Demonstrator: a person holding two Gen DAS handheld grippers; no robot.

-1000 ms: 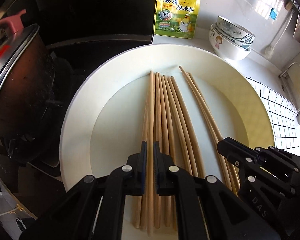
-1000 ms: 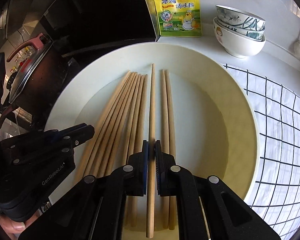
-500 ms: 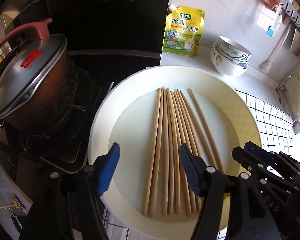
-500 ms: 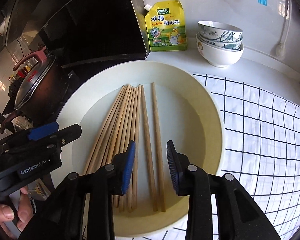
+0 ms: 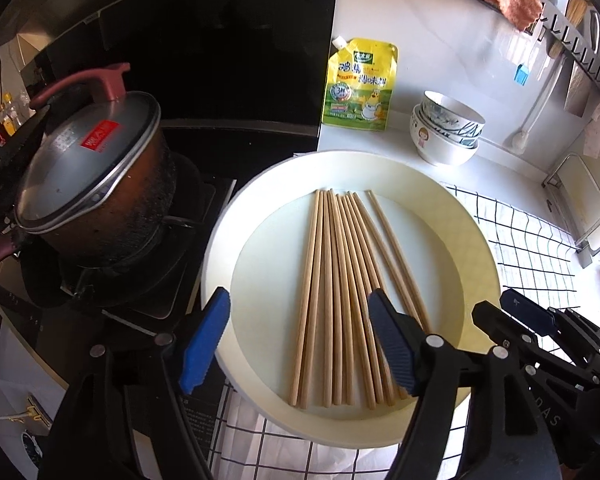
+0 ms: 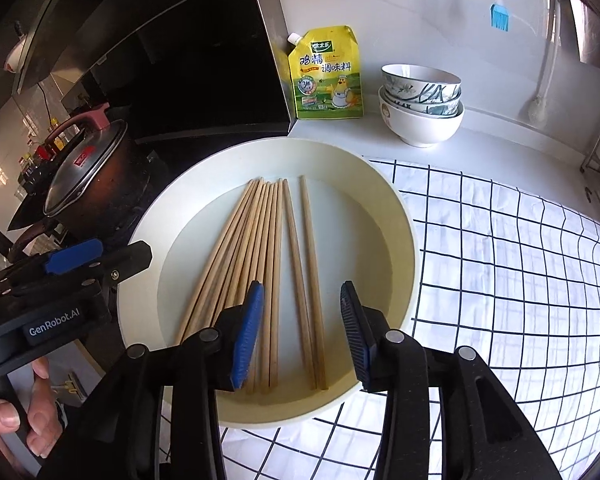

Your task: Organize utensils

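Note:
Several wooden chopsticks (image 5: 342, 292) (image 6: 260, 264) lie side by side in a wide cream plate (image 5: 476, 248) (image 6: 404, 224). Two of them rest slightly apart on the right of the bundle. My left gripper (image 5: 300, 344) hovers above the plate's near edge, its jaws opening, wide apart, nothing pressed between the blue pads (image 5: 204, 344). My right gripper (image 6: 300, 336) also hangs over the near ends of the chopsticks, jaws opening, pads off the wood. In the left wrist view the right gripper (image 5: 548, 344) shows at lower right; the left gripper (image 6: 80, 268) shows in the right wrist view, held by a hand.
A dark lidded pot (image 5: 92, 184) sits on the stove at left. A yellow seasoning pouch (image 5: 360, 84) leans on the back wall beside stacked bowls (image 5: 448, 128). A white checked cloth (image 6: 512, 264) covers the counter on the right. A rack with hanging tools (image 5: 572, 40) lines the wall.
Both grippers let go of the chopsticks they pinched, opened their jaws and lifted up and back from the plate. The released sticks now lie flat with the others.

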